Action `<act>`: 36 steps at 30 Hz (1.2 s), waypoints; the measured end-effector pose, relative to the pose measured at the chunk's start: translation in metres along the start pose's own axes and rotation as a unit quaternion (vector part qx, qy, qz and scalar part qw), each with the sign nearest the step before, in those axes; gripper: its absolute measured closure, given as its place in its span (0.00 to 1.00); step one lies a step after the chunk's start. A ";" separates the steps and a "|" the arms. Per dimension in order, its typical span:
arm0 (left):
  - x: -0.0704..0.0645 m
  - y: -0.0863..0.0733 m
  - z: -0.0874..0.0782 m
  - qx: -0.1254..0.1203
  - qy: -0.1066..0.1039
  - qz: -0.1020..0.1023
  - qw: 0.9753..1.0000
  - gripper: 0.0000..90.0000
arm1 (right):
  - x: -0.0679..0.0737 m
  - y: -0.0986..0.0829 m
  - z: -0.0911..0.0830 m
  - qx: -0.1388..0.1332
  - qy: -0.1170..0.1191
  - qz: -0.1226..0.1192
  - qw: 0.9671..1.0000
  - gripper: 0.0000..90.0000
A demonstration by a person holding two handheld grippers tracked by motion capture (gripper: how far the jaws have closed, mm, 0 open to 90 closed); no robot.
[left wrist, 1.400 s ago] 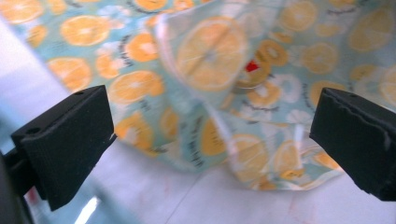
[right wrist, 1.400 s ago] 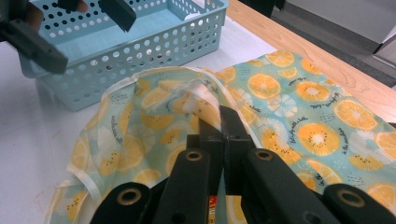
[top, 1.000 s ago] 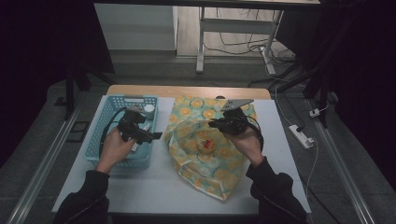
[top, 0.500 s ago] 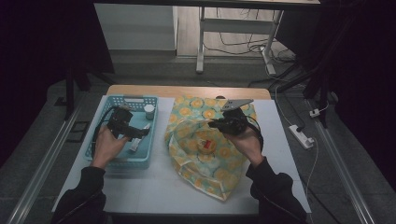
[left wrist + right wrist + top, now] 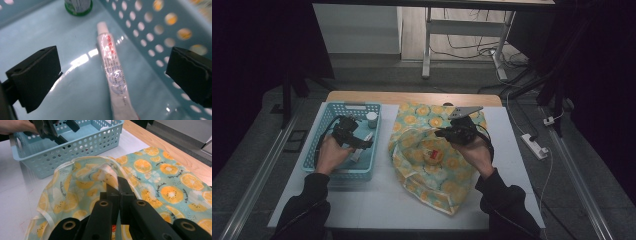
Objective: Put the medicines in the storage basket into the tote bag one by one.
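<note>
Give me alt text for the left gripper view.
A white tube with red and blue print lies on the floor of a light blue perforated basket, between the open black jaws of the left gripper. A green-based container stands beyond it.

Inside the basket (image 5: 160, 27), the left gripper (image 5: 112, 67) has its jaws spread wide, with bare floor between them save the tube (image 5: 113, 75) lying down the middle. The perforated wall crowds its right jaw (little room there), and a bottle (image 5: 78, 5) stands ahead. The right gripper (image 5: 118, 185) is hemmed by bag (image 5: 82, 180) folds.
</note>
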State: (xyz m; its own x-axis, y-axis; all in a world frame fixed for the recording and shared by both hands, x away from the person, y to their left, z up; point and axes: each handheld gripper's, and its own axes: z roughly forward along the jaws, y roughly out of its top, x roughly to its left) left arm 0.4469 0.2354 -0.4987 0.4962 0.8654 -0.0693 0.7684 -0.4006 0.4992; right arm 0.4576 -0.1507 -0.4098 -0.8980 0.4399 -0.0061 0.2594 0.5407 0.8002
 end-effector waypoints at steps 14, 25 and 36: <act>0.005 -0.004 0.017 0.065 -0.003 -0.020 0.998 0.00 | 0.001 0.000 0.001 0.001 0.001 -0.001 1.000 0.99; 0.002 -0.004 0.024 0.107 0.015 -0.017 0.994 0.08 | 0.000 -0.001 0.001 0.003 0.002 -0.001 1.000 0.99; 0.000 -0.005 0.016 0.081 0.007 -0.015 0.997 0.54 | 0.000 -0.001 0.002 0.005 0.003 -0.001 1.000 0.99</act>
State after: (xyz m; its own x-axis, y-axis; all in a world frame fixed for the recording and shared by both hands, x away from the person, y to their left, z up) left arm 0.4495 0.2331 -0.5150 0.4669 0.8815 -0.0706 0.8389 -0.4162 0.3507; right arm 0.4579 -0.1497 -0.4119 -0.9004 0.4350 -0.0043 0.2613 0.5488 0.7940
